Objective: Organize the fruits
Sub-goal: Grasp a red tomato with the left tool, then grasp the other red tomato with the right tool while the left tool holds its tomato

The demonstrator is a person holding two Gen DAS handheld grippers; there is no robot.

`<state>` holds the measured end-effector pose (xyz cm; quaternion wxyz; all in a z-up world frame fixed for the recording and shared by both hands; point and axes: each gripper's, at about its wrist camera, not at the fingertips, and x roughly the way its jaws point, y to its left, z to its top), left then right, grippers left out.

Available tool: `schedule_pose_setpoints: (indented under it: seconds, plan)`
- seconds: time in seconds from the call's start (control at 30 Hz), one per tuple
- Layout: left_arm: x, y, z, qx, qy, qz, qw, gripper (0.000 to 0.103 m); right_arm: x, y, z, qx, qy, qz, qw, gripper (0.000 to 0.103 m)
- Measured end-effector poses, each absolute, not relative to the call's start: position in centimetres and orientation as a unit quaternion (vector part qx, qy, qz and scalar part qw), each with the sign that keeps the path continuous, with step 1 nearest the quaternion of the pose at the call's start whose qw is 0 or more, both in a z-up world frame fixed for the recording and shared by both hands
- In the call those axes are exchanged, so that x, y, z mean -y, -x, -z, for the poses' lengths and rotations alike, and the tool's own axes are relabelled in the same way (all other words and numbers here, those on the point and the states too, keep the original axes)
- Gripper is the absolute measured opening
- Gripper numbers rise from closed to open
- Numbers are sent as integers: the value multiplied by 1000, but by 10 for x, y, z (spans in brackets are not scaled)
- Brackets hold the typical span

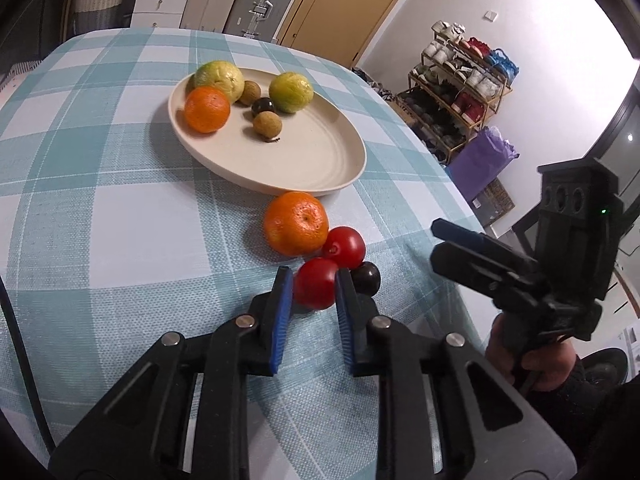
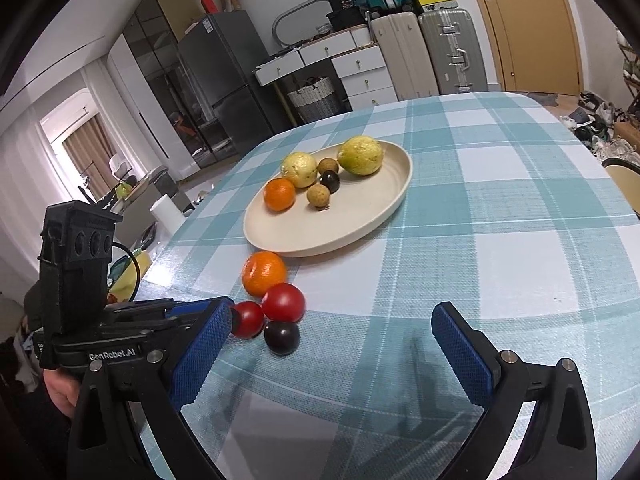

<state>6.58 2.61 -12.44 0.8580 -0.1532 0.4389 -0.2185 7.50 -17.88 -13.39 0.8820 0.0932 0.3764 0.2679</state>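
Note:
My left gripper (image 1: 313,277) is shut on a red tomato (image 1: 316,286) that rests on the checked tablecloth, its blue pads pressing both sides. Touching it are a second red tomato (image 1: 344,247), a dark plum (image 1: 366,278) and an orange (image 1: 296,224). Beyond them lies a cream plate (image 1: 320,168) bearing two yellow-green fruits, an orange, two small brown fruits and a dark one. My right gripper (image 2: 334,318) hangs open and empty over the cloth, right of the held tomato (image 2: 248,319), the plum (image 2: 281,337) and the plate (image 2: 340,228).
The table's right edge (image 1: 452,184) runs close to the fruit cluster, with a shoe rack (image 1: 460,80) and a purple bag (image 1: 480,160) on the floor beyond. Suitcases (image 2: 452,52) and white drawers (image 2: 360,68) stand past the far edge. A black cable (image 1: 24,360) crosses the left.

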Motion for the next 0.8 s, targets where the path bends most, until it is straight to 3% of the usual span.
schedule_pose_setpoints:
  seconds: [0.5, 0.8]
  plan:
    - [-22, -73, 130, -444, 177, 257, 840, 20, 149, -89, 139, -393, -70, -276, 874, 102]
    - [-11, -80, 141, -462, 164, 257, 833, 28, 153, -92, 139, -394, -70, -270, 876, 102]
